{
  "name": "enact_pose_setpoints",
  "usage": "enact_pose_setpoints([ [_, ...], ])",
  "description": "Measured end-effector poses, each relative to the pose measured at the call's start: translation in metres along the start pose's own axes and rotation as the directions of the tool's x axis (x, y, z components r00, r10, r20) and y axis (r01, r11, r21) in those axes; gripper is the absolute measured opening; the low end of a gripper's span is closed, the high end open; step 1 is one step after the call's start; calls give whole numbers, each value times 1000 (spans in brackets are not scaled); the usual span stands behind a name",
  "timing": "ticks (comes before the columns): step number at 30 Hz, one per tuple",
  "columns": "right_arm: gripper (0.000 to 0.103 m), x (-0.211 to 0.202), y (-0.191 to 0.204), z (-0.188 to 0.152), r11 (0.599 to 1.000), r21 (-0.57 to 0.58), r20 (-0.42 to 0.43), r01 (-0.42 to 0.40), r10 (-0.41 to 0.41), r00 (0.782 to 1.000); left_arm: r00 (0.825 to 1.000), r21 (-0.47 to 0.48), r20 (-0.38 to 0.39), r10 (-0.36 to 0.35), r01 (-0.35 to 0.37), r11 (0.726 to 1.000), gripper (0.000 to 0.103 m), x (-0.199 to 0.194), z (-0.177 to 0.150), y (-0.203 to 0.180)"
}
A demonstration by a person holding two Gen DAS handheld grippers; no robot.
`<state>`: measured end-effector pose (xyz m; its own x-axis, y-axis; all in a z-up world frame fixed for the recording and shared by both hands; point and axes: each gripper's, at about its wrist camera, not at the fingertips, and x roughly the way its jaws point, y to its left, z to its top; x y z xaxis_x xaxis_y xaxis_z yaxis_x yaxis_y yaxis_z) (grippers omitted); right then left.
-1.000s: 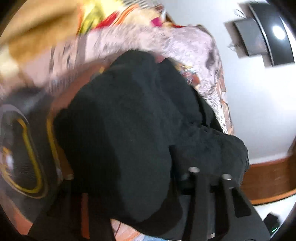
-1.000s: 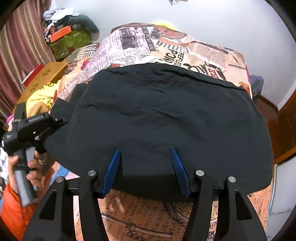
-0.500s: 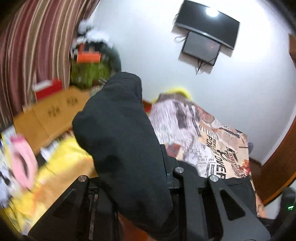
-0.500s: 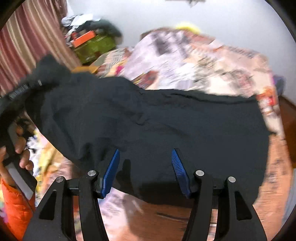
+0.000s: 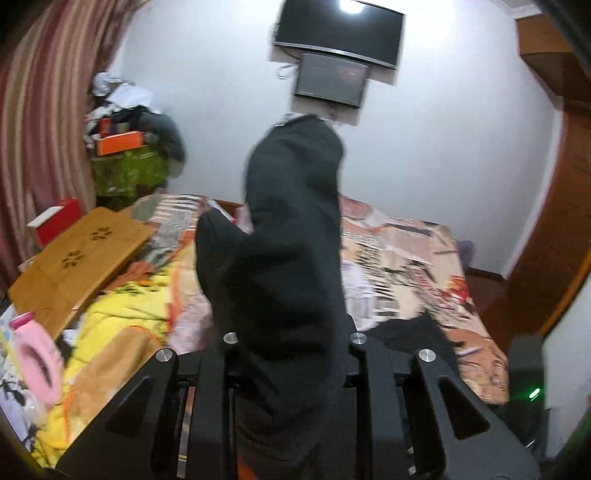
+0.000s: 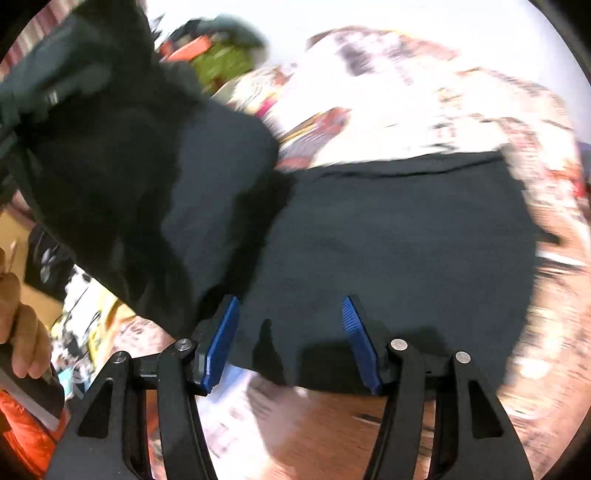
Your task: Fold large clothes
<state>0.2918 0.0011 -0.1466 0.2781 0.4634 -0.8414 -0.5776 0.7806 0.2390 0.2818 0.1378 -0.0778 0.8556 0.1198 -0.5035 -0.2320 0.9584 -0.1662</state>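
A large black garment (image 6: 388, 236) lies on the newspaper-print bed cover (image 6: 424, 107). Its left part (image 6: 122, 173) is lifted off the bed and hangs up to the left. In the left wrist view the black cloth (image 5: 291, 258) stands up between the fingers and covers the pads; my left gripper (image 5: 290, 343) is shut on it. My right gripper (image 6: 290, 332) is open, its blue pads (image 6: 221, 343) apart over the garment's near edge, holding nothing. The rest of the garment shows low on the bed in the left wrist view (image 5: 413, 328).
A wooden board (image 5: 81, 258) and yellow bedding (image 5: 122, 325) lie left of the bed. A pink bottle (image 5: 33, 354) is at the far left. A wall television (image 5: 338, 31) hangs ahead. A wooden door frame (image 5: 554, 221) stands on the right.
My left gripper has lifted the garment's left part higher off the bed and carried it rightward over the rest. The right gripper has stayed open near the garment's front edge.
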Motion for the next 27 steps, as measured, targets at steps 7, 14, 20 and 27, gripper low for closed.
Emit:
enact_pose_setpoints([
  [7, 54, -74, -70, -18, 974, 91, 103, 207, -216, 971, 971, 122, -185, -149, 173, 977, 29, 42, -34, -90],
  [14, 54, -96, -95, -47, 962, 164, 88, 218, -234, 968, 883, 188, -448, -139, 245, 951, 36, 98, -99, -123],
  [20, 54, -114, -97, -60, 963, 162, 95, 216, -233, 968, 871, 220, -473, -130, 260, 940, 53, 83, -99, -122],
  [27, 54, -127, -87, -50, 973, 156, 167, 171, -196, 966, 870, 206, -457, -187, 308, 929, 58, 40, -86, -107],
])
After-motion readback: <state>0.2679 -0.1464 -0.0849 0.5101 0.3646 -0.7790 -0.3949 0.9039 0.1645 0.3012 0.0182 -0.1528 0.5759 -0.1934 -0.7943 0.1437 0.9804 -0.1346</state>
